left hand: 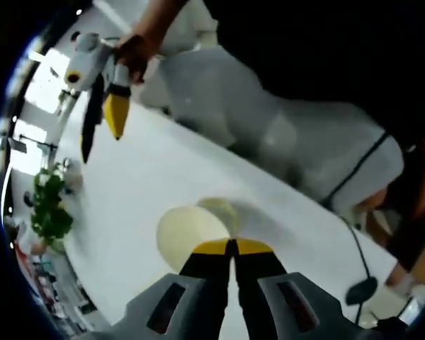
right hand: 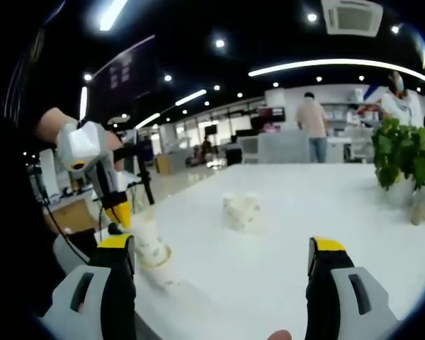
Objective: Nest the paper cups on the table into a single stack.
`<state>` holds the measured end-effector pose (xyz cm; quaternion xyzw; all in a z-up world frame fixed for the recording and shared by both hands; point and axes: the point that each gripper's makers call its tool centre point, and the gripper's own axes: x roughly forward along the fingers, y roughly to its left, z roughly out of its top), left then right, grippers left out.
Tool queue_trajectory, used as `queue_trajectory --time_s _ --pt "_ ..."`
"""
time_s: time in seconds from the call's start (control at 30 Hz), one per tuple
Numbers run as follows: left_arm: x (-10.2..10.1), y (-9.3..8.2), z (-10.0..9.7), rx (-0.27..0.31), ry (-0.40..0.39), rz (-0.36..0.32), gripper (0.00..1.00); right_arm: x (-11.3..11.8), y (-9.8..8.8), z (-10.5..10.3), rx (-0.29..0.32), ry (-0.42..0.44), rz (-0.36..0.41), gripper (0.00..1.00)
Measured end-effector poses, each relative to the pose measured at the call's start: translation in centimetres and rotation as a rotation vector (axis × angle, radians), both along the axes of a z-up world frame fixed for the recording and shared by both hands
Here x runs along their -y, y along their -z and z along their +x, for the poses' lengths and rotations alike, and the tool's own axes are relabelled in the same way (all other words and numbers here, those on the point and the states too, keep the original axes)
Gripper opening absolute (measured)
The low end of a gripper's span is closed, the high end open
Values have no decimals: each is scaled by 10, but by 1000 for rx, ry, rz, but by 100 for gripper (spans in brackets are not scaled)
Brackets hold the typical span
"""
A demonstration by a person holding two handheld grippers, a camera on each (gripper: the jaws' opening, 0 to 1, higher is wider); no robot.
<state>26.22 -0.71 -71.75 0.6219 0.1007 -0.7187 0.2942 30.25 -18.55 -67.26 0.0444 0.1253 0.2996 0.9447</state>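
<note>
**White surface, two claws, cups part-nested**

White surface (right hand: 283,283) runs ahead of both claws, and one potted plant (right hand: 400,152) stands far off to the right of the right claw.

Right claw (right hand: 222,248) is spread wide and holds nothing. It looks free so it can go for the next cup.

Left claw (left hand: 232,246) is closed narrow, yellow tips together. In the right gripper view those tips sit on the top edge of the held cups (right hand: 152,248), so it is probably pinching the rim to keep the stack mouth open and steady. These cups are just ahead of the left claw's tips and just beside the right claw's left jaw, resting tilted on the surface.

The held cups look like two, one inside the other, but blur makes the count unsure.

The loose cup (right hand: 241,211) lies straight ahead of the right claw, well apart from the held cups. Whether it is one cup or two, I cannot tell.

Stack not finished; the loose cup still has to go in.
</note>
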Motion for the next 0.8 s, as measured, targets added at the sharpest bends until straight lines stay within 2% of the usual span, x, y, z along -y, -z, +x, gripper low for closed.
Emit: queue_trajectory --time_s 0.4,0.8 --pt "8 15 2 -15 -13 34 0 10 2 -1 -1 16 6 100" --pt "12 30 -1 -53 -112 64 0 15 2 -4 -5 22 12 100"
